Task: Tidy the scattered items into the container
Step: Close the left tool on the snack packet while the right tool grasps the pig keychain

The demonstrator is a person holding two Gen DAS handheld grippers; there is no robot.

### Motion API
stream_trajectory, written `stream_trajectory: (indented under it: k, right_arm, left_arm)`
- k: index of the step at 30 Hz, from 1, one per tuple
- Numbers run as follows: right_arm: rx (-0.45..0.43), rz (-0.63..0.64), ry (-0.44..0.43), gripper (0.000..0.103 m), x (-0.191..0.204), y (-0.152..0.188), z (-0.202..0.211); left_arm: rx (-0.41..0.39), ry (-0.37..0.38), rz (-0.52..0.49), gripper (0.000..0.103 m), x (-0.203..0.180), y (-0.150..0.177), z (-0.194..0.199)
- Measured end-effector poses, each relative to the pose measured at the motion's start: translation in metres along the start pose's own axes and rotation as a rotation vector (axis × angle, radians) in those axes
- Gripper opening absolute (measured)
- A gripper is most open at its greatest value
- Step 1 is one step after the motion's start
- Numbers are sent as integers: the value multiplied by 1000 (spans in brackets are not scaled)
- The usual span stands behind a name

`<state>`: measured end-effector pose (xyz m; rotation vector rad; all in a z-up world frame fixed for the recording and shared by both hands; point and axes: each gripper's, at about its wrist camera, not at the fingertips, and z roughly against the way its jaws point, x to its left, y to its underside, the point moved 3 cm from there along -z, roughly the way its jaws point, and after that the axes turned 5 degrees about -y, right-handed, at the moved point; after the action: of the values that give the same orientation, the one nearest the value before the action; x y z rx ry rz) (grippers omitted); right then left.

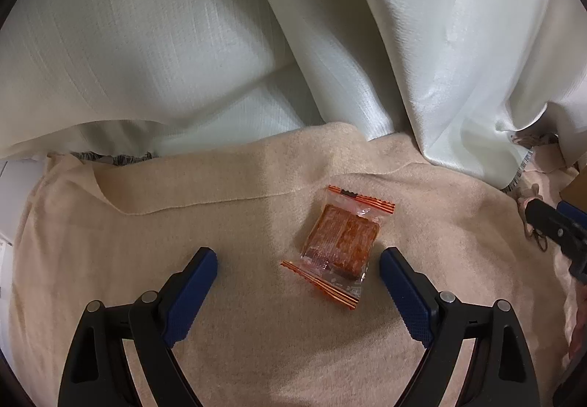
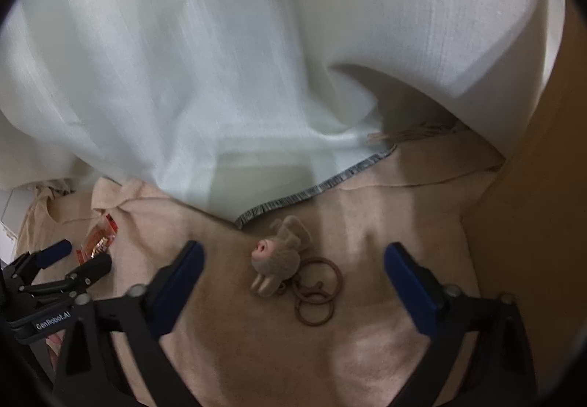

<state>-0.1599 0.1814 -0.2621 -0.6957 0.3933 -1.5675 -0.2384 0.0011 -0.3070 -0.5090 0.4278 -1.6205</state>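
- Far left first: the left gripper (image 1: 298, 262) hovers low over the beige fleece blanket (image 1: 154, 260), blue-padded fingers spread wide apart, nothing between the pads.
- Just ahead of it, closer to its right-hand finger, lies the clear orange-edged snack packet with a brown square inside (image 1: 339, 245), flat on the blanket and angled across the gap.
- My worry here: that packet is thin, slick film. If the fingers close without getting down to blanket level, I'd expect them to skate over it, or pinch up a fold of fleece along with it.
- It also sits off-centre, so one pad may reach it first and shove it sideways.
- Moving right: the right gripper (image 2: 294, 253) is likewise splayed open and empty, over the same blanket.
- Between its fingers, a touch forward, rests the small grey-brown plush animal keychain with a pink snout (image 2: 280, 251), its brown metal rings (image 2: 315, 293) trailing back toward the tool.
- Risk on this side: grab the soft body and the rings dangle and swing; they could snag the fleece.
- A pale white curtain (image 2: 183, 76) hangs just beyond both tools, its hem nearly touching the plush; reaching too far forward could catch it.
- A tan cardboard-like wall (image 2: 532, 223) stands off the right gripper's right side; possibly the container, but I cannot tell.
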Motion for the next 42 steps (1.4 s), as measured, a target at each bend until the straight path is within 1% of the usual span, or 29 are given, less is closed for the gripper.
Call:
stream_trajectory:
  k: [2,6,7,8,10,13,20,27,31,32,33,35,37,38,39,42]
  right_arm:
    - [17,15,0,83,2,1,-2]
    - [30,49,-4,75,10,3,-6]
    - [36,57,-1,65,11,4,-7]
    - [36,67,10,59,13,5,-7]
    - [35,81,20,52,16,5,-7]
    - [35,87,21,39,17,5,-5]
    - [19,72,-15,38,21,7,10]
    - [-29,63,-40,38,27,2,45]
    - [-54,57,-39,38,26,0,65]
    - [-53,52,-44,38,14,-2,66]
    - [-51,49,-45,38,11,-2,68]
    - [-49,49,-42,38,15,-11,59]
    - [-41,45,-47,38,16,-10,59]
    - [-39,42,-47,38,19,-14,57]
    - [-38,39,-48,38,20,-15,57]
    - [-36,38,-54,38,13,-5,54]
  left_arm:
    - [-4,-4,4,92,1,0,-1]
    - [-4,-12,11,92,4,-2,-2]
    - [-4,-12,11,92,5,-3,-2]
    - [-3,-10,13,92,6,-4,-3]
    - [-4,-8,10,92,8,-5,-3]
    - [-7,-5,6,92,11,-6,-4]
    - [-1,1,4,94,13,-7,-6]
    - [-9,3,6,95,13,-7,-6]
    - [-7,5,1,96,13,-7,-7]
    - [-5,5,0,96,13,-7,-7]
    - [-3,7,-2,96,13,-7,-7]
    - [-2,10,-7,96,13,-7,-6]
    - [-1,12,-11,96,14,-8,-7]
    - [-1,13,-12,96,16,-8,-7]
    - [-1,18,-14,95,17,-9,-7]
    - [-20,97,26,95,24,-11,-3]
